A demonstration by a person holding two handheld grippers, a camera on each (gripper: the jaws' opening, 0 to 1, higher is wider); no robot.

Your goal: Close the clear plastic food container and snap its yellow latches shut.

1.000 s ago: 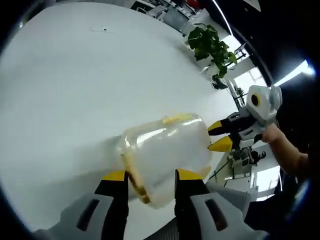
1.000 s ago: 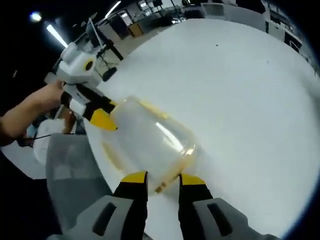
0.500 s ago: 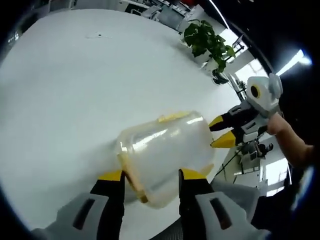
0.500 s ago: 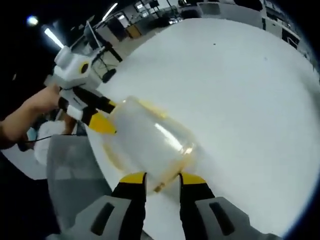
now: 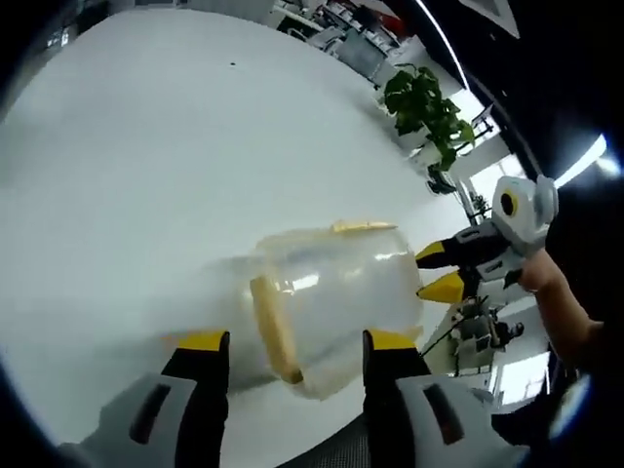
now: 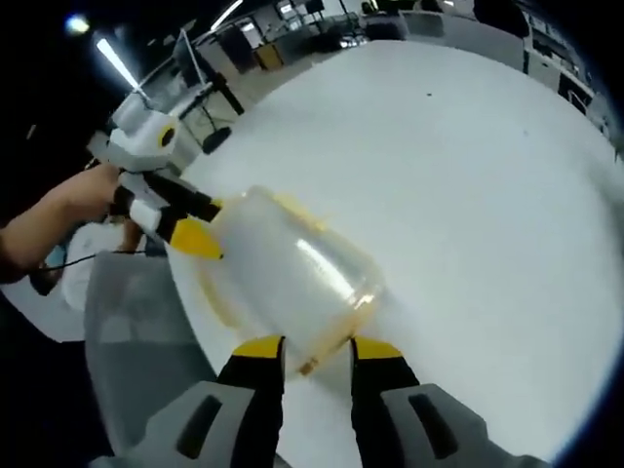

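Left gripper view: the left hand-held gripper [image 5: 296, 340] stands released astride the clear food container [image 5: 331, 297] near the white bench [image 5: 146, 175] edge; the right hand-held gripper [image 6: 304, 347] looks released too. Pressing the yellow latch [image 5: 275, 327] unevenly could push it off.

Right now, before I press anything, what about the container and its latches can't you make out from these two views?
- Clear container, left gripper view: far end's latch hidden behind the right hand-held gripper.
- Yellow latch: snapped or loose, unreadable through hazy plastic.
- Right gripper view: container's lid seam blurred; near end hidden by that hand-held gripper's jaws.
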